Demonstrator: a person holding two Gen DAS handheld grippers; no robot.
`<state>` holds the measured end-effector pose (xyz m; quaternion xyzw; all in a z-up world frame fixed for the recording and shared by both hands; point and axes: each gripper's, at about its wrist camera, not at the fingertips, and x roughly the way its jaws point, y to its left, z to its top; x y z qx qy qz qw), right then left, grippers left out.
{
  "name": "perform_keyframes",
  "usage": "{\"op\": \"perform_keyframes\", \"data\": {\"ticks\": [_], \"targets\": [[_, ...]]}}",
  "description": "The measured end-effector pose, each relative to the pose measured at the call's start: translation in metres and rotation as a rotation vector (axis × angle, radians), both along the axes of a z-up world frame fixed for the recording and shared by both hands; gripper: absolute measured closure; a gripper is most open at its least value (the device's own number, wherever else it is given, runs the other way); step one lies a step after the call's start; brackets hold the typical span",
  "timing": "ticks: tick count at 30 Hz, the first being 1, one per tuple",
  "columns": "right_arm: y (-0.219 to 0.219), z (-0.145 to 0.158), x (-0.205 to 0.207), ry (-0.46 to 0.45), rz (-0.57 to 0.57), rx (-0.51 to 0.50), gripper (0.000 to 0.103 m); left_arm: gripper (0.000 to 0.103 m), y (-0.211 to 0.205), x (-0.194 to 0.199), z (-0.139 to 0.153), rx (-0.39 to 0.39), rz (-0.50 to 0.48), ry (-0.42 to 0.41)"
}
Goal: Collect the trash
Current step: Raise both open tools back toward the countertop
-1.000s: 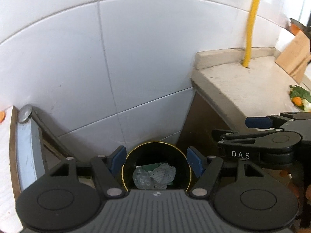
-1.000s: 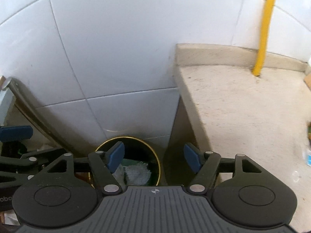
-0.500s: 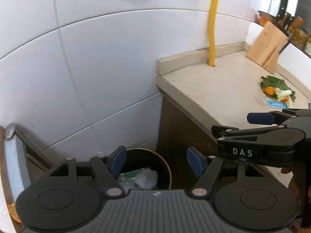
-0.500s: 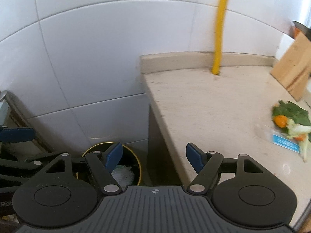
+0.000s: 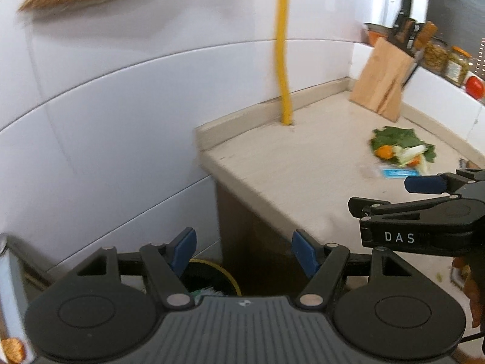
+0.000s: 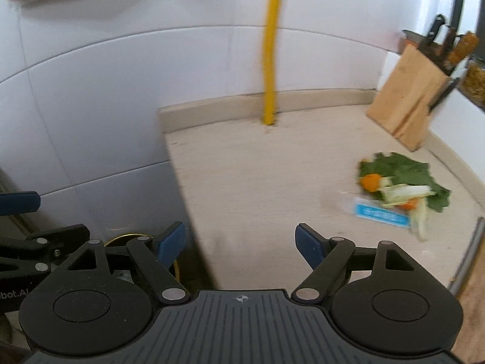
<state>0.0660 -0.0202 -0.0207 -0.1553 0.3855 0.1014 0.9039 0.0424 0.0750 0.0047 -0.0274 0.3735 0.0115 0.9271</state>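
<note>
Ahead, vegetable scraps (image 6: pixel 400 182) lie beyond both empty jaws.

Trash pile: green leafy scraps (image 6: pixel 403 173) lying flat on the beige surface (image 6: pixel 257 188), near the wooden knife block. Orange peel piece (image 6: pixel 370 181) sits on the leaf's left edge; pale stalk trimmings (image 6: pixel 406 192) lie across the leaves toward the front. Blue-and-white wrapper (image 6: pixel 380 212) lies flat, partly tucked under the scraps on the near side. Same pile in left view (image 5: pixel 400 148). Bin (image 5: pixel 212 276): black, round, gold rim, on the floor beside the cabinet end, crumpled white/green trash inside (image 5: pixel 209 290).
</note>
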Motion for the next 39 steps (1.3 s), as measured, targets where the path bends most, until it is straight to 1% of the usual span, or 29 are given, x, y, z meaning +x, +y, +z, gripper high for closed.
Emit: {"op": "perform_keyframes", "data": {"ticks": [2, 3, 5, 14, 19, 28, 39], "targets": [[-0.013, 0.006, 0.0, -0.016, -0.018, -0.007, 0.018, 0.038, -0.013, 0.006, 0.002, 0.002, -0.024, -0.008], [-0.02, 0.009, 0.001, -0.021, -0.03, -0.007, 0.018, 0.035, -0.021, 0.008, 0.004, 0.001, -0.038, -0.012], [-0.036, 0.015, 0.003, -0.031, -0.057, -0.005, 0.018, 0.034, -0.035, 0.014, 0.005, 0.004, -0.061, -0.022], [-0.103, 0.028, 0.006, -0.05, -0.174, -0.006, 0.018, 0.033, -0.099, 0.036, 0.008, 0.019, -0.184, -0.021], [-0.135, 0.03, 0.007, -0.052, -0.238, -0.007, 0.017, 0.033, -0.124, 0.044, 0.007, 0.031, -0.228, -0.011], [-0.172, 0.028, 0.005, -0.049, -0.318, -0.001, 0.017, 0.033, -0.157, 0.059, 0.007, 0.053, -0.299, -0.007], [-0.208, 0.027, 0.004, -0.036, -0.383, -0.001, 0.017, 0.032, -0.193, 0.074, 0.006, 0.057, -0.348, 0.004]]}}
